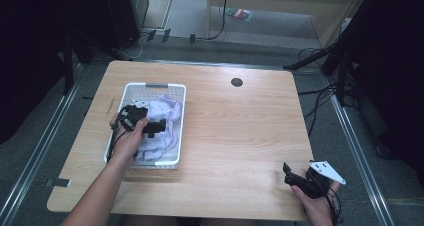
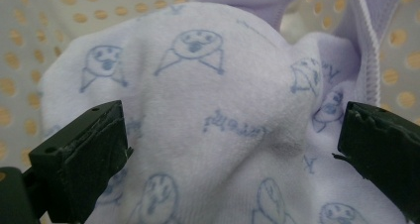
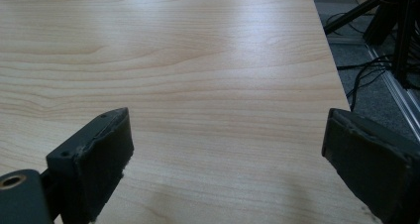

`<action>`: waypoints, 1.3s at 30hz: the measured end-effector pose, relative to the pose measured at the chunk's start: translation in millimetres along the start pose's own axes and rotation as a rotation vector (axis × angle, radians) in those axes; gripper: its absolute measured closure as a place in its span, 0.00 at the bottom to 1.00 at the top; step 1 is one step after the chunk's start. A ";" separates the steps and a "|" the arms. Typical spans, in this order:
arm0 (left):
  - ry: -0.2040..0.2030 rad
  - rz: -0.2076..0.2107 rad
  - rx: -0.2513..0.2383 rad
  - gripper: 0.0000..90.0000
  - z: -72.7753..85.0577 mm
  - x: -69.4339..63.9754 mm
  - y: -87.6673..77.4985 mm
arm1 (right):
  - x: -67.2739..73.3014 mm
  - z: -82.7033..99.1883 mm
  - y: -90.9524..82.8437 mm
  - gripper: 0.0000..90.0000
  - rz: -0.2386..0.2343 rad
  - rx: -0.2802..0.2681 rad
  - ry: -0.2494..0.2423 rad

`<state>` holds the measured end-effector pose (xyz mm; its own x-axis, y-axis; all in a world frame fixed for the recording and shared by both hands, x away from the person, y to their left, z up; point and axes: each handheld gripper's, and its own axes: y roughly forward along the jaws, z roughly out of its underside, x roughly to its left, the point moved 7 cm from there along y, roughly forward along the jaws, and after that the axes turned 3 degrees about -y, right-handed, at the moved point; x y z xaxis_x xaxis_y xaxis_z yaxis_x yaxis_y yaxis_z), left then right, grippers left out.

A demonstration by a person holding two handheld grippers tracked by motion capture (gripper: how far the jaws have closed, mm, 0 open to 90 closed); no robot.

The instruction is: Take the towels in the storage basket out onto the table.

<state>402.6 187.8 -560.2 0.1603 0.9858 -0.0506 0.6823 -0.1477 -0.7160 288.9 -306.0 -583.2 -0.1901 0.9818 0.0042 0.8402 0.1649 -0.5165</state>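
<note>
While the left gripper (image 1: 150, 126) hangs inside the white perforated basket (image 1: 155, 86), its fingers (image 2: 81, 152) stand wide apart on either side of a mound of pale lilac cloth (image 2: 213, 110) — they hold nothing, and whether the pads touch the fabric cannot be told. The cloth is a soft knit printed with small blue cartoon faces and a line of script, and a ribbed band (image 2: 364, 40) of the same colour runs up past the basket's dotted wall. From the high view the cloth (image 1: 167, 123) lies crumpled in the basket, heaped toward the basket's right side, with the person's left hand (image 1: 127, 136) reaching in over the basket's near left corner.

The basket itself sits on the left part of the wooden table (image 1: 240, 131), its long sides running away from the person. Well apart from the basket, at the table's near right corner, the right gripper (image 1: 295, 178) rests low over the wood in the person's right hand (image 1: 317, 203), a grey three-cornered plate (image 1: 327, 171) on top of it. Its fingers (image 3: 94, 159) are also spread wide and empty — bare table (image 3: 198, 85) lies between them. Beyond the basket, toward the far edge of the table, there is a small dark round grommet (image 1: 237, 82).
</note>
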 end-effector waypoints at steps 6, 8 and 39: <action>-0.045 0.010 0.043 0.00 7.3 1.4 13.6 | 0.0 0.0 0.0 0.06 0.000 0.001 0.000; -0.037 0.006 0.063 0.00 10.7 2.6 16.7 | 0.0 0.0 0.0 0.06 0.000 0.000 0.000; 0.004 -0.068 0.124 0.58 10.1 0.9 11.8 | 0.2 0.1 0.0 0.06 -0.005 0.002 0.006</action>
<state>403.6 187.7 -575.7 0.1198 0.9928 0.0040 0.5986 -0.0690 -0.7981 288.8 -305.8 -583.3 -0.1913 0.9815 0.0122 0.8383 0.1699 -0.5181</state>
